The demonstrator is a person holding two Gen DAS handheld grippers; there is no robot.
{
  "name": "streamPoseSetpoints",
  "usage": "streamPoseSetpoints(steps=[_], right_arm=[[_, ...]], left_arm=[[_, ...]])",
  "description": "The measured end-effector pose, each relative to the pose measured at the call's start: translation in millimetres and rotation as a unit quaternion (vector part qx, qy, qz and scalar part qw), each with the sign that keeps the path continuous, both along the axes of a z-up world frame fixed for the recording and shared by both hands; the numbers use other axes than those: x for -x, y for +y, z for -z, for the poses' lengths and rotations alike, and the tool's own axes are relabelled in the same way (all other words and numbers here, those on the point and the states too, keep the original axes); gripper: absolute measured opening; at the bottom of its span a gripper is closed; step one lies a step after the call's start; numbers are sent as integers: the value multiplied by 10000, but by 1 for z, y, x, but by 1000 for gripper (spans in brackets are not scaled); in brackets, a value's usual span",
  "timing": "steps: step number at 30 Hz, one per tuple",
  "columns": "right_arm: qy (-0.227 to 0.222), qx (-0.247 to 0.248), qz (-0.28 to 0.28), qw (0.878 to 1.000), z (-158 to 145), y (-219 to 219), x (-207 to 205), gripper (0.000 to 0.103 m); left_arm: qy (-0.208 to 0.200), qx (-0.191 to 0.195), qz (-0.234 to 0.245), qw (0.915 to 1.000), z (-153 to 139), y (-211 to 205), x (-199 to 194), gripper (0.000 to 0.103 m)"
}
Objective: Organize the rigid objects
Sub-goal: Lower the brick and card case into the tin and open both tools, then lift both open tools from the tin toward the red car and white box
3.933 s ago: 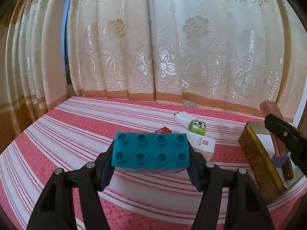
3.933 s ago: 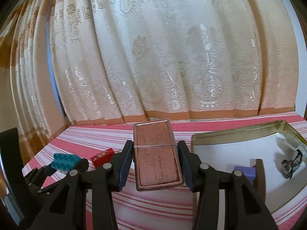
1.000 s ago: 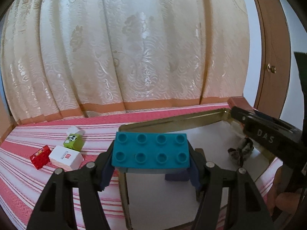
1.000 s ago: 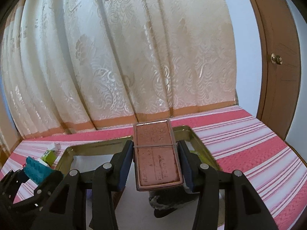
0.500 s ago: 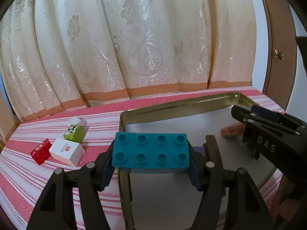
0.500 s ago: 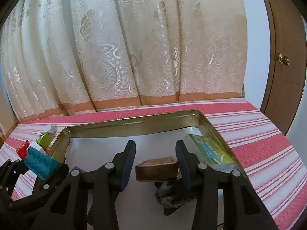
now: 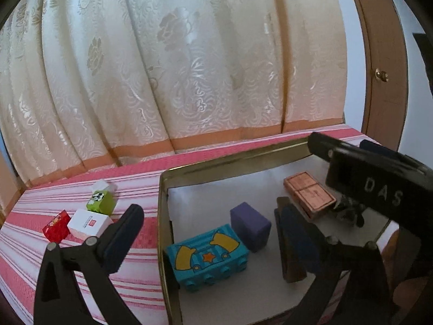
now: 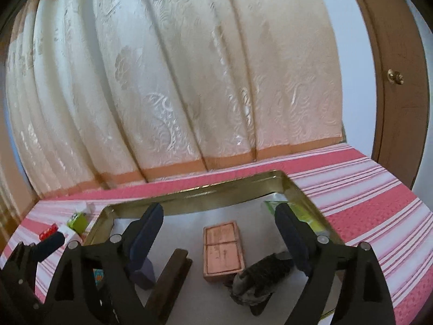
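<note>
Left wrist view: I find my left gripper (image 7: 208, 238) with jaws spread wide, holding nothing. Teal brick (image 7: 207, 256) lies on its side inside the gold tin tray (image 7: 162, 205), beside a purple block (image 7: 250, 226). Right gripper (image 8: 219, 233) likewise stands wide and empty above the copper box (image 8: 223, 249), which rests flat on the tray floor.

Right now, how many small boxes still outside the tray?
3, all on the striped cloth left of the tray: green box farthest back, white box in front of it, red box leftmost. Others may be hidden.
</note>
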State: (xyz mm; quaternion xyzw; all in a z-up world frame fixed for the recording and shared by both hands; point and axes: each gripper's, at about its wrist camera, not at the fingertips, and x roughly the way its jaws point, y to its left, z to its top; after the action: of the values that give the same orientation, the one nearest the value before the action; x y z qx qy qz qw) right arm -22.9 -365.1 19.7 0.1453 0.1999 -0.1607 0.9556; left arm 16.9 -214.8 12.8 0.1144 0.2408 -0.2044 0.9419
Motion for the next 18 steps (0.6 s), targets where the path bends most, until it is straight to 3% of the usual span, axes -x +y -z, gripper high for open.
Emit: streamPoseSetpoints(steps=[10, 18], right_arm=[[-86, 26, 196, 9998, 1, -5, 4, 88], [-692, 489, 1046, 9909, -8, -6, 29, 88]], left_arm=[[-70, 276, -246, 9993, -5, 21, -5, 103], [-545, 208, -571, 9967, -9, 40, -2, 103]])
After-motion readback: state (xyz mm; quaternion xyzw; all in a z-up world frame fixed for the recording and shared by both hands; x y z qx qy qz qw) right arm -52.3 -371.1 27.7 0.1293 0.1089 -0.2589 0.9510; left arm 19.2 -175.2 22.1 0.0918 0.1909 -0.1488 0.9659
